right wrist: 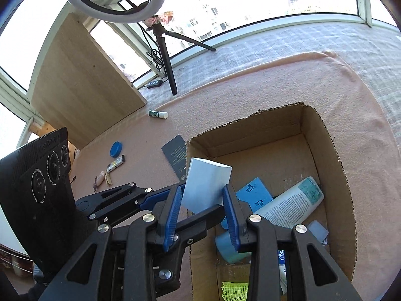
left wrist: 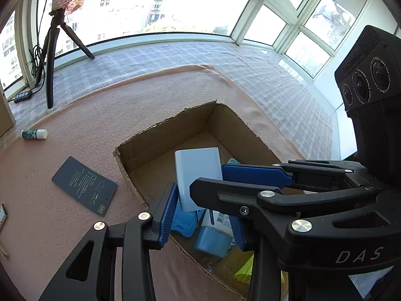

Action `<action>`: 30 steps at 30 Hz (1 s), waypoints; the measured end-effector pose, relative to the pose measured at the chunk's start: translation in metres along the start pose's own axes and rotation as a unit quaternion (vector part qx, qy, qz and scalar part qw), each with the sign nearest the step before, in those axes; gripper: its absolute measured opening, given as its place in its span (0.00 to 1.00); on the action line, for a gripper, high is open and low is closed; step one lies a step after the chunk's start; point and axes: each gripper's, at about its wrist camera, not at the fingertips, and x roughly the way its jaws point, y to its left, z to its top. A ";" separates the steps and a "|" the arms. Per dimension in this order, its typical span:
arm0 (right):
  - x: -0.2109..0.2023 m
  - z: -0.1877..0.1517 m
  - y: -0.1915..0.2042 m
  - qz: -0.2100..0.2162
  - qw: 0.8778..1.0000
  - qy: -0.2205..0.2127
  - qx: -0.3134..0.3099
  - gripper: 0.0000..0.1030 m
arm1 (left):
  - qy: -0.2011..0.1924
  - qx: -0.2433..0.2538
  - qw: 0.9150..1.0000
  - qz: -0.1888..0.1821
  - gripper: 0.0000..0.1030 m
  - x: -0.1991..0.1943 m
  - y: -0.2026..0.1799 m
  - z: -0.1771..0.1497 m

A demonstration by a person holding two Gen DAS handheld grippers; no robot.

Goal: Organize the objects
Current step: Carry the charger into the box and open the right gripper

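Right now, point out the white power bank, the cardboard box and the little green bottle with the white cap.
white power bank [left wrist: 198,175], left wrist view, middle of its broad face.
cardboard box [right wrist: 323,155], right wrist view, inner right wall.
green bottle [left wrist: 33,134], left wrist view, middle of its body, lying on the pink cloth.

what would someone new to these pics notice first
The pale blue-white rectangular block stands out first, pinched between both the left gripper and the right gripper above the open brown cardboard box. Inside the box lie a white tube with a teal label and a blue flat plastic piece. A dark grey printed card lies on the pink cloth left of the box.
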 end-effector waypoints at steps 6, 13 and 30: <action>0.010 0.006 -0.027 -0.014 1.000 0.002 0.014 0.31 | 0.015 0.004 1.000 -0.002 0.41 0.030 -0.004 0.010; 0.017 0.005 -0.047 -0.020 0.999 0.007 0.027 0.31 | 0.028 0.009 1.000 -0.003 0.41 0.046 -0.005 0.014; 0.000 0.005 -0.030 -0.061 0.997 -0.038 -0.006 0.68 | 0.019 0.020 0.999 0.024 0.79 0.024 -0.005 0.008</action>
